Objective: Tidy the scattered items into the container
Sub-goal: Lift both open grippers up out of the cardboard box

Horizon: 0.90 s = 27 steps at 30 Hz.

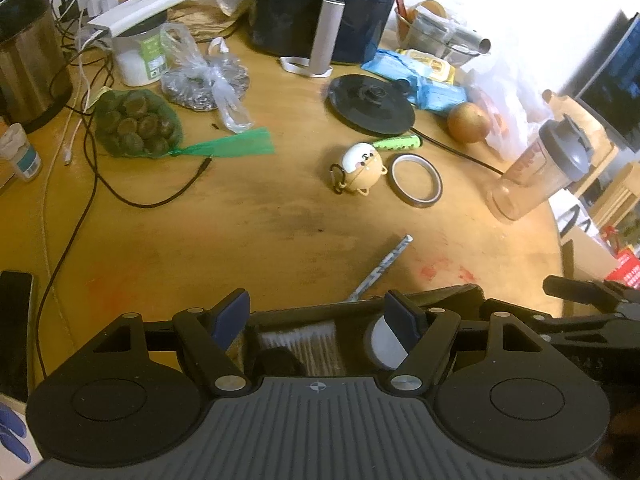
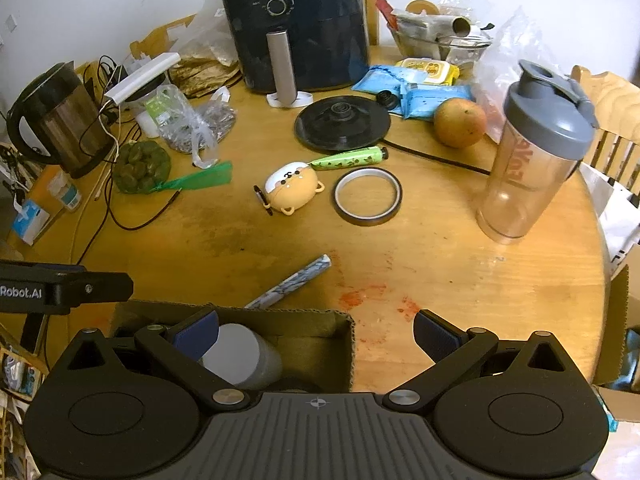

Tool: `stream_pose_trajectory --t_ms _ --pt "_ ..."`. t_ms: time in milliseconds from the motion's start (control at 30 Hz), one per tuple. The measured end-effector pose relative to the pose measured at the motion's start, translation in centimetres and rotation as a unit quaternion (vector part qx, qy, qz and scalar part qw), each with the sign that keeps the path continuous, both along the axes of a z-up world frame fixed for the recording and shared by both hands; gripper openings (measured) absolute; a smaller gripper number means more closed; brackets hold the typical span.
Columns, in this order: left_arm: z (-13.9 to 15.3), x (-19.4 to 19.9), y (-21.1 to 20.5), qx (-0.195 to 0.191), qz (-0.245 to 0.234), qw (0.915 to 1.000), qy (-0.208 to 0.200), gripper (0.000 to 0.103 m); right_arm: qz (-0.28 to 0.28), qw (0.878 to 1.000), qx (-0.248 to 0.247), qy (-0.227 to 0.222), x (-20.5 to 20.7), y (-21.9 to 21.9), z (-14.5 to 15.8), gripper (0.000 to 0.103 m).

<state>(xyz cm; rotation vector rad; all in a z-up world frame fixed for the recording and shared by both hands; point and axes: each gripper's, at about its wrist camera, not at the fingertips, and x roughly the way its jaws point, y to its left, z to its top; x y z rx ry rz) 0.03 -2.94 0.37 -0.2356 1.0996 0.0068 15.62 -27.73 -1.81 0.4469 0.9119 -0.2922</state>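
Note:
A brown cardboard box (image 2: 312,322) stands at the table's near edge, with a white cylinder (image 2: 240,356) and a white-bristled brush (image 1: 298,342) inside. My left gripper (image 1: 318,316) hovers open over the box (image 1: 440,294) and holds nothing. My right gripper (image 2: 318,334) is open too, its left finger over the box and its right finger over bare table. Just beyond the box lies a blue-and-white pen (image 2: 292,284) (image 1: 384,268). Farther out are a tape ring (image 2: 367,196), a yellow animal-shaped case (image 2: 292,188) and a green tube (image 2: 348,159).
A dark air fryer (image 2: 296,28) stands at the back, with a black kettle base (image 2: 342,122) and its cord in front. A shaker bottle (image 2: 532,152) and a round fruit (image 2: 460,122) sit right. A kettle (image 2: 60,120), bags and cables crowd the left.

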Motion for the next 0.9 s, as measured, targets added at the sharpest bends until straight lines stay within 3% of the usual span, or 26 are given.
stream_pose_trajectory --t_ms 900 --pt "0.0 -1.7 2.7 0.002 0.059 0.9982 -0.013 0.073 0.068 0.991 0.037 0.110 7.3 -0.6 -2.1 0.103"
